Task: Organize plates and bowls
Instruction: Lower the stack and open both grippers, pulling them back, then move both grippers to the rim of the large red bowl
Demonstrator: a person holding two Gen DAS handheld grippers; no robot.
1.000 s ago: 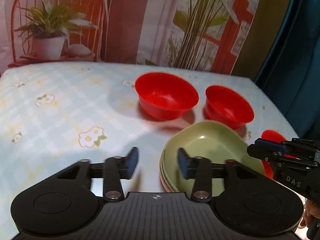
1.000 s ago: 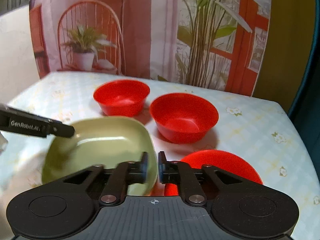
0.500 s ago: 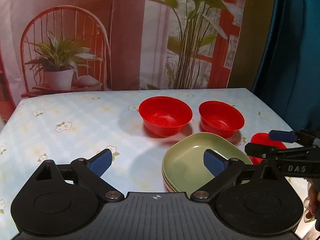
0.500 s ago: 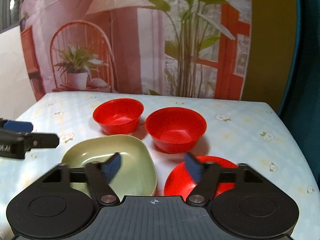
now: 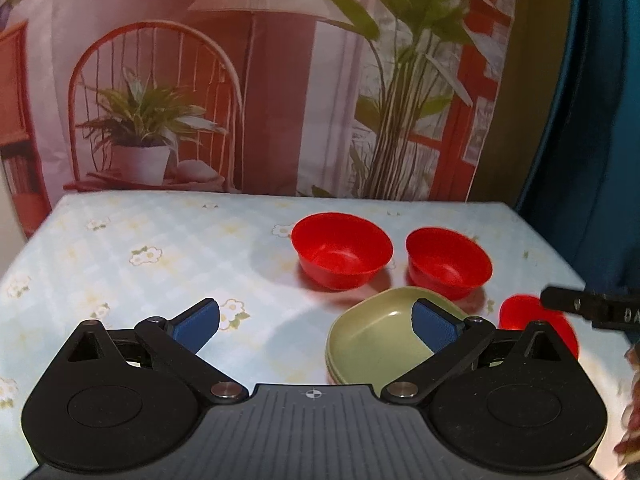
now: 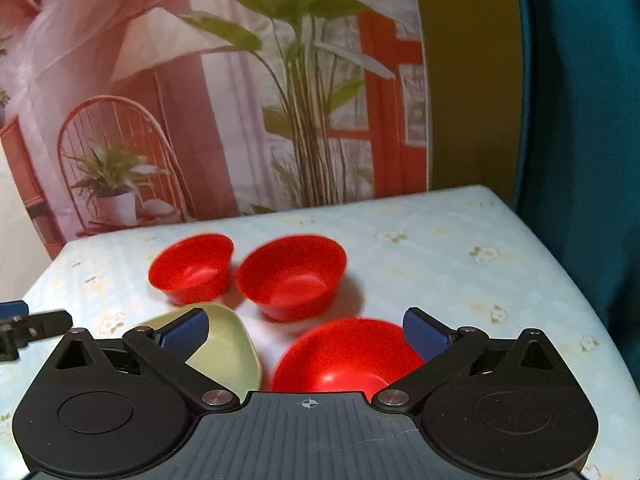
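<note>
Three red bowls and a small stack of green plates [image 5: 372,344] sit close together on the flowered tablecloth [image 5: 120,264], and both tools hang above them empty. The left gripper [image 5: 316,322] has its fingers spread wide with nothing between them; the green plates lie just past its right finger, and two bowls, the wider [image 5: 341,249] and the smaller [image 5: 448,262], stand farther out beyond the fingertips. The right gripper [image 6: 306,332] is opening, its jaws already wide and clear of everything; the shallow red bowl [image 6: 344,356] lies low between its fingers (partly hidden by the tool body), with the plates by its left finger. These pieces look like thin moulded plastic, so I judge them light, stiff enough to lift by one edge, hardly breakable, but glossy and likely to slip or swing. The rim is the place to pinch, one finger inside and one outside the wall, squeezing firmly, since a light bowl could skate across the cloth if nudged first.
</note>
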